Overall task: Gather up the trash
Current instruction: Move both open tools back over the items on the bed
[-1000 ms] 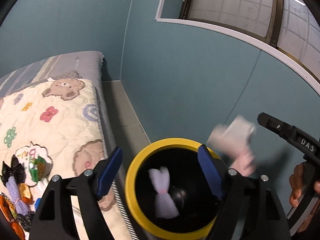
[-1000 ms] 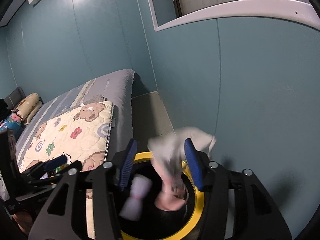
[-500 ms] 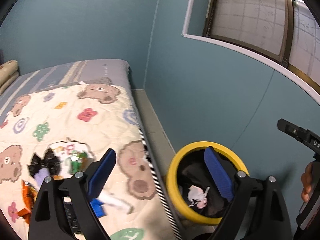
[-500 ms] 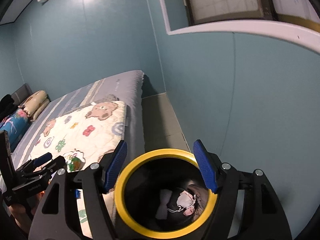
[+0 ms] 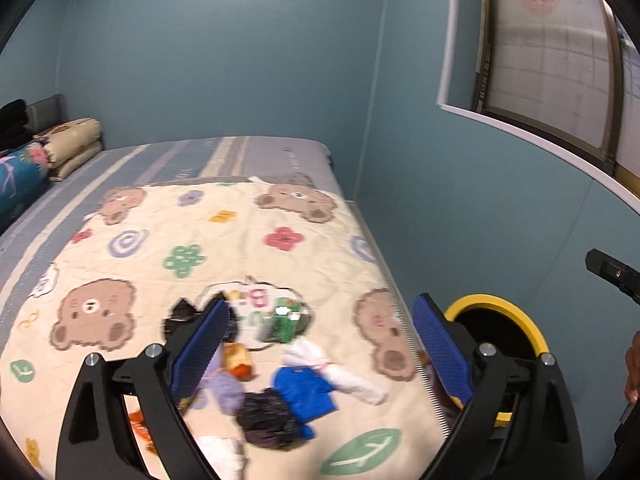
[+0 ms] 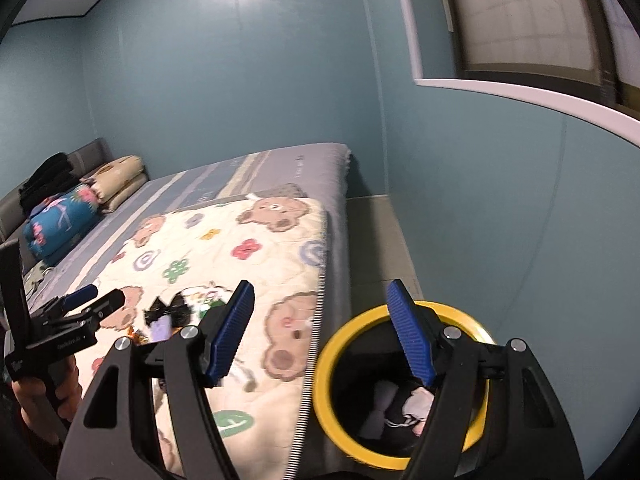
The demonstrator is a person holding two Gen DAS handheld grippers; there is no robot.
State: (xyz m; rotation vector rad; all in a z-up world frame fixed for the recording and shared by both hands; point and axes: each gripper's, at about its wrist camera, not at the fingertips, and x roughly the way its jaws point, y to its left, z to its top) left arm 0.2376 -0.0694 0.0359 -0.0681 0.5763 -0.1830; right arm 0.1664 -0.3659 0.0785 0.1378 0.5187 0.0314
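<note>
two grippers are seen above a bed, each held in a hand. the left gripper is pointed down at the quilt, and its blue fingers are spread wide and opening further, with nothing pressed between them. under and between those fingers a heap of trash is spread on the quilt: a blue wrapper, a white tissue, a dark crumpled bag, a purple piece, an orange wrapper, a green packet and a black bow-shaped piece. the picture is blurred, so finer detail of these cannot be told.

the right gripper is held over the edge of the mattress, one blue finger being over the quilt and the other over the bin. its fingers stand apart and nothing is gripped between them. the bin, black with a yellow rim, is set on the floor just beside the bed, near the blue wall. inside it, white and pinkish crumpled scraps are seen lying at the bottom.

from the right view, the left gripper is seen at the left edge, grasped by a hand. folded bedding and a blue flowered pillow are piled at the far end of the bed. a window with a white frame is set in the wall.
</note>
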